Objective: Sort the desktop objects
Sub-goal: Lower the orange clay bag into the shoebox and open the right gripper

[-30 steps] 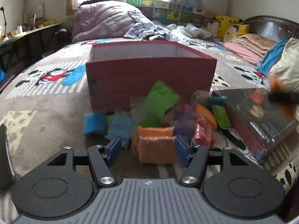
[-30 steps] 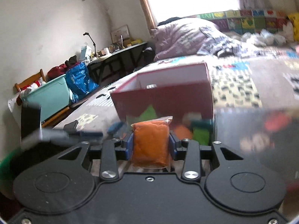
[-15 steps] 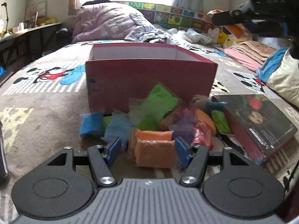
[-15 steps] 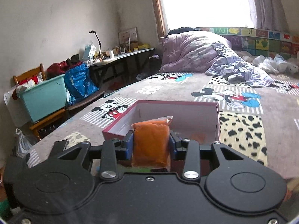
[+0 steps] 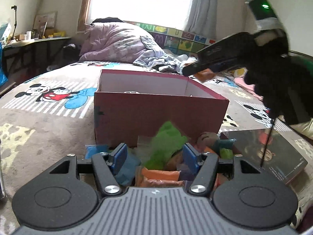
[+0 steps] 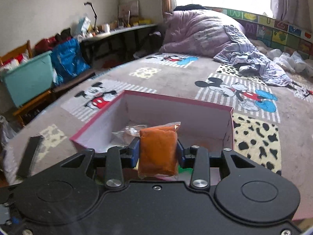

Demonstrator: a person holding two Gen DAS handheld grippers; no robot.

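Nearest to us in the right wrist view, our right tongs (image 6: 158, 152) are clamped on an orange packet (image 6: 158, 150), a small sealed bag of something like clay or dough. We judge it light and soft, apt to dent under the pads, with a slick film wrapper that could slide; gripping across its middle, as we do here, looks the safest hold. The packet stands upright between the pads, its crimped top edge pointing away from us.

Just beyond it lies the red box (image 6: 195, 105), open-topped, sitting on the bed (image 6: 176, 78). The packet hangs above the near edge of the box, held level and aimed inward, so we reckon the drop is close. At least one clear-wrapped packet already lies on the box floor.

In the left wrist view, our left tongs (image 5: 154, 157) stand apart and hold nothing, poised low over the pile of packets (image 5: 166, 156) heaped on the bed against the near wall of the box. A green packet (image 5: 166, 145) leans up between the pads, untouched as far as we can tell. Farther off, the right tongs show high over the box's far right corner.
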